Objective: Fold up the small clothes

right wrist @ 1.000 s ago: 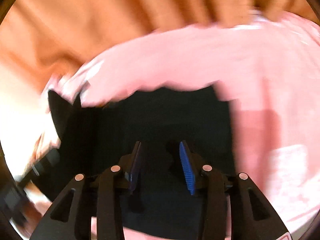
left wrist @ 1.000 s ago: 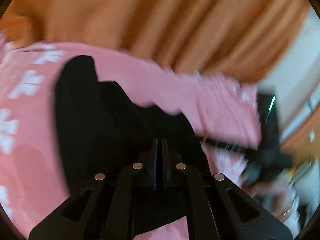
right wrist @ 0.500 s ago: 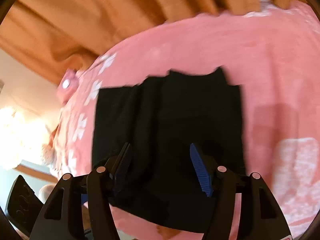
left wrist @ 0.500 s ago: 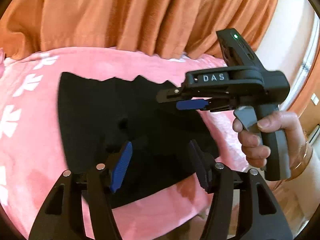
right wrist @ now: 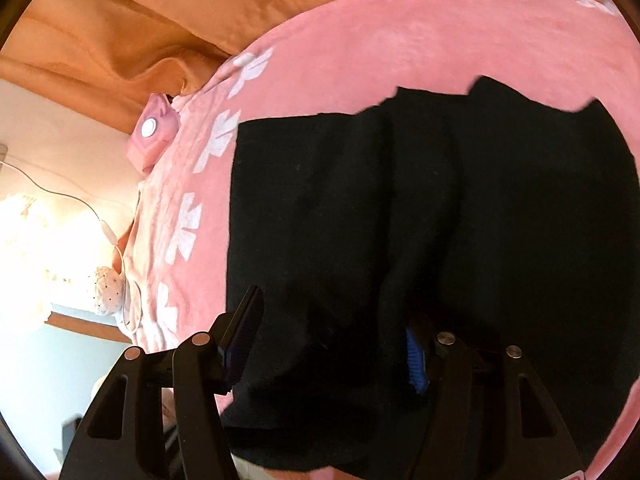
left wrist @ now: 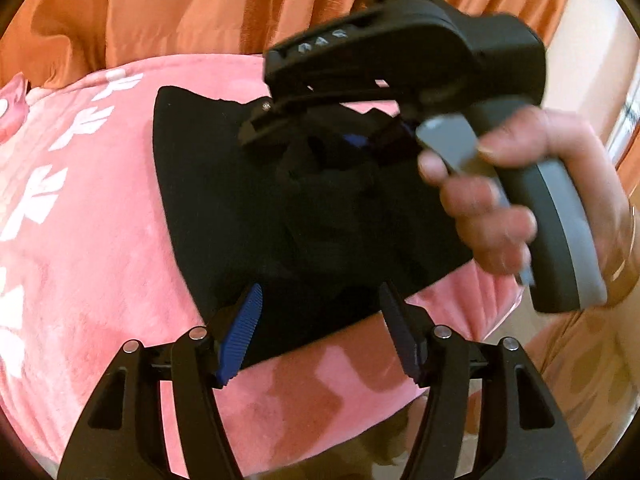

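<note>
Change: both grippers dropped closer to the cloth since half a second ago; right one swung in over its middle.
Pink fleece blanket with white flower prints (right wrist: 400,36): soft, uneven work surface; orange curtain (left wrist: 180,4) behind it.
Black knit garment (left wrist: 224,200): lies spread on the blanket, far edge jagged, lengthwise crease down the centre. Judged light, limp, non-slip, not fragile; will sag and drag on the fleece, so lift it, don't slide it.
Grasp: pinch the near hem or a corner, single layer, one gripper per side.
Right gripper (right wrist: 332,344): jaws spread wide, low over the garment's near part; contact unclear, holding nothing.
Left gripper (left wrist: 320,328): jaws apart at the near hem, empty.
Risk: grabbing blanket pile with the cloth.
</note>
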A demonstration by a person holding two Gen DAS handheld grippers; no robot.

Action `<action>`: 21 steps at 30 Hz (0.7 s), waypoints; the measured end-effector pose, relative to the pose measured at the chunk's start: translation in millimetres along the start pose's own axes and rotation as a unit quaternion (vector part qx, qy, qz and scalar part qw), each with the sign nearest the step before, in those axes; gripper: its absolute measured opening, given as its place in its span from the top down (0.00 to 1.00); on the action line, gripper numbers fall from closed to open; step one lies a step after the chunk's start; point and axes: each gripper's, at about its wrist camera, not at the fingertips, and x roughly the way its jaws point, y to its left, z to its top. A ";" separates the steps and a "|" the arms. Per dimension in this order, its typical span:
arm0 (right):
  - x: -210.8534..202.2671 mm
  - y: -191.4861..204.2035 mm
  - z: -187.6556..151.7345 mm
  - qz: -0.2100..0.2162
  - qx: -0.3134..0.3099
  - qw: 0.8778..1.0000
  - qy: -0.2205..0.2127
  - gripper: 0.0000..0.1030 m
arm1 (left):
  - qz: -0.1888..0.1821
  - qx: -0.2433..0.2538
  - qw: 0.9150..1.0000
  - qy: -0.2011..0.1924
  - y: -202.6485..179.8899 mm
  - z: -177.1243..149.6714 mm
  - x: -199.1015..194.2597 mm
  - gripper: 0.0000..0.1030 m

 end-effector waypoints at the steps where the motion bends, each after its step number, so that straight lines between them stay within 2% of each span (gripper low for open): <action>1: -1.0 1.1 -0.1 -0.009 -0.008 1.000 -0.004 0.58 | 0.002 -0.003 1.000 0.000 2.5 -0.8 -0.3 0.42; 2: -3.5 4.2 0.3 -0.018 -0.022 1.000 -0.010 0.93 | 0.001 -0.010 1.000 0.001 6.7 -0.7 -1.6 0.42; 3: -10.6 7.6 1.7 -0.014 -0.033 0.999 -0.019 0.92 | 0.002 -0.018 1.000 0.002 11.4 -0.1 -1.9 0.42; 5: -46.1 15.0 6.0 0.020 -0.051 0.996 -0.065 0.93 | -0.002 -0.036 0.999 -0.002 19.9 2.0 -6.5 0.42; 8: -86.6 9.4 3.2 0.014 -0.067 0.992 -0.107 0.93 | -0.006 -0.039 0.999 -0.011 22.8 10.3 -7.8 0.41; 10: -91.3 -24.3 -0.9 -0.066 -0.042 0.991 -0.107 0.93 | 0.025 -0.032 0.999 -0.003 21.6 12.9 -1.2 0.35; 12: -76.1 -66.9 -3.8 -0.124 0.013 0.990 -0.070 0.93 | 0.024 -0.047 0.998 0.026 27.3 12.7 13.5 0.35; 14: -64.7 -95.6 -8.1 -0.109 0.054 0.992 -0.044 0.93 | -0.001 -0.081 0.995 0.058 34.0 13.1 24.0 0.35; 15: -66.4 -99.6 -9.2 -0.095 0.058 0.993 -0.048 0.92 | -0.008 -0.089 0.994 0.061 33.6 12.6 23.3 0.35; 19: -87.9 -94.8 -15.4 -0.044 0.049 0.996 -0.065 0.84 | -0.005 -0.078 0.996 0.033 25.5 22.2 12.3 0.35; 20: -90.2 -93.5 -15.8 -0.031 0.047 0.996 -0.067 0.80 | -0.005 -0.076 0.997 0.027 24.1 26.0 11.2 0.35; 21: -90.1 -91.6 -15.1 -0.021 0.050 0.996 -0.066 0.68 | -0.003 -0.077 0.997 0.025 23.6 27.3 10.4 0.35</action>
